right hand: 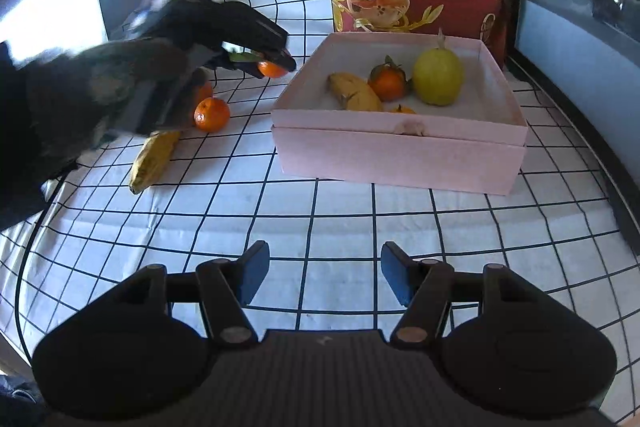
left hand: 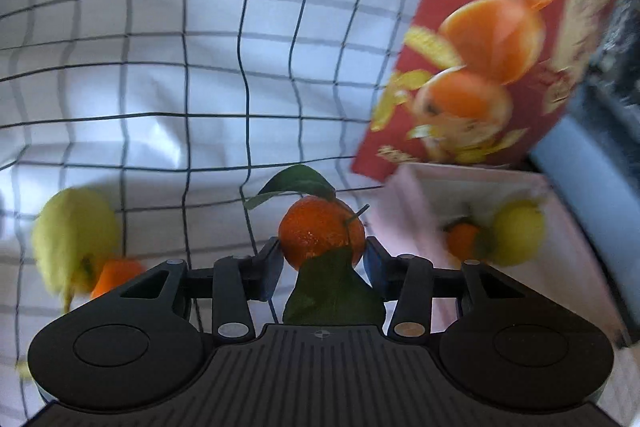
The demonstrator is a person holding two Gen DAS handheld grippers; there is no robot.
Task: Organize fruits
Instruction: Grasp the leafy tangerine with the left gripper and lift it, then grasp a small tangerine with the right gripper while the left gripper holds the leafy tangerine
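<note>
Left gripper [left hand: 322, 259] is squeezing a small orange [left hand: 320, 237] by its round middle, just left of the pink box [right hand: 400, 147], and it seems light, a bit squishy and smooth, so a gentle squeeze looks best.

Both tools are built alike: the left gripper [left hand: 322, 259] and the right gripper [right hand: 322, 277] are matte black plastic, each with two blue pads on the inner faces of the fingers [right hand: 252, 273]. The fingers hang on paired black link arms pinned with round metal rivets, some silvery, some coppery. Behind them sit two rounded housings with shallow oval recesses and a ribbed centre plate bearing a small cross-in-circle mark. The person's sleeve [right hand: 60, 99] is dark.
</note>
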